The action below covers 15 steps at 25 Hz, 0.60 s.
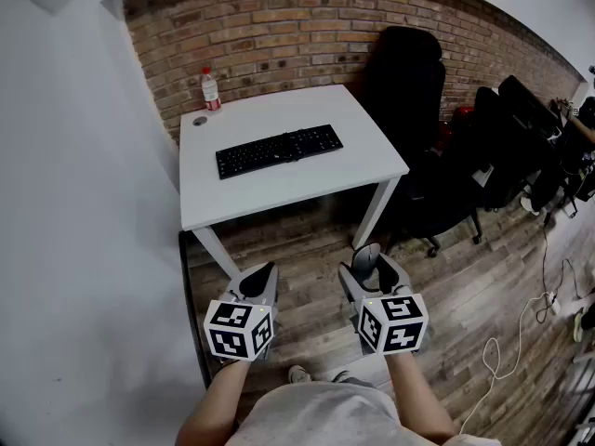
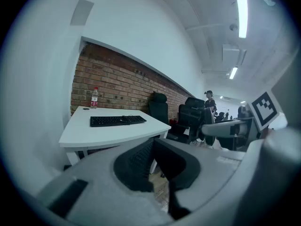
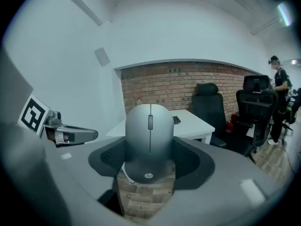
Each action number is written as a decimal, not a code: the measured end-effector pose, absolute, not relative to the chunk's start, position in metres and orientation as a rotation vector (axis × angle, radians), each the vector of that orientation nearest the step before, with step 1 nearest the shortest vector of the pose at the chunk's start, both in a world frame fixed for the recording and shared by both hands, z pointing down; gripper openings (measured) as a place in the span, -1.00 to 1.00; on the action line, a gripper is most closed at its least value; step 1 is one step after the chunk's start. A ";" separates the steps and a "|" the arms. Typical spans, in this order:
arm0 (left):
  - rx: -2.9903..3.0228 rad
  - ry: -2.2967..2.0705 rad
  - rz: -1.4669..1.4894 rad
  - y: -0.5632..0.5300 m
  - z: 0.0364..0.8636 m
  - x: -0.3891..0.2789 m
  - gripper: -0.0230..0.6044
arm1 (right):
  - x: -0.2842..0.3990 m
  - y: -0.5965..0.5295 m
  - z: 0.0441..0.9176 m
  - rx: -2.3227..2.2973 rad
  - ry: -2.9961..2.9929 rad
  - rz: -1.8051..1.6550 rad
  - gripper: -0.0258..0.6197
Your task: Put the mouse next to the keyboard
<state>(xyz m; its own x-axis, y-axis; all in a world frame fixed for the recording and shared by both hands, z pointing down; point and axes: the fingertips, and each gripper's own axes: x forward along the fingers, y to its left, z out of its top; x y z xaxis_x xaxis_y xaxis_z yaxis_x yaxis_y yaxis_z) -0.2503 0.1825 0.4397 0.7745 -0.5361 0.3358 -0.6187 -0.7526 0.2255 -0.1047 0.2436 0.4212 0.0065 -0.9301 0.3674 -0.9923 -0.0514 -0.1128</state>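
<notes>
In the head view, the white worktop (image 1: 279, 198) sits in the upper middle of the frame. The black keyboard (image 1: 279, 150) lies on it, and a bottle (image 1: 211, 89) stands at its far left corner. Both of your tools are low in the frame, over the wooden floor and well apart from the worktop. The mouse (image 1: 366, 255) is not on the worktop yet. It sits in your right hand-held gripper (image 1: 369, 266).

In the left gripper view, your left hand-held gripper (image 2: 153, 149) has its jaws pressed together with nothing in them. The keyboard (image 2: 117, 120) shows far off at the middle left.

In the right gripper view, the jaws stand wide and hug the grey mouse (image 3: 149, 135) on its two sides, about halfway along it. Its wheel faces the camera.

The mouse is probably light and hard. Its smooth, round shell could slip out, so hold it snugly but do not crush it. The two sides are a good place to hold. When you get there, set it down flat on its bottom. The bare worktop just right of the keyboard looks like a good spot for it.
</notes>
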 end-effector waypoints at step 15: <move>2.656 -0.812 0.393 0.171 0.452 -0.219 -0.96 | -0.083 0.235 0.432 2.153 -2.044 0.592 0.03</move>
<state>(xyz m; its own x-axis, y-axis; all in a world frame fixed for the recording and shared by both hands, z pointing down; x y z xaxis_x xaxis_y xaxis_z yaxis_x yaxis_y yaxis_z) -0.2188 0.1714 0.4524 0.7991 -0.4865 0.3533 -0.5790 -0.7811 0.2339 -0.0826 0.2351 0.4325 0.0150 -0.9350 0.3544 -0.9797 -0.0847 -0.1819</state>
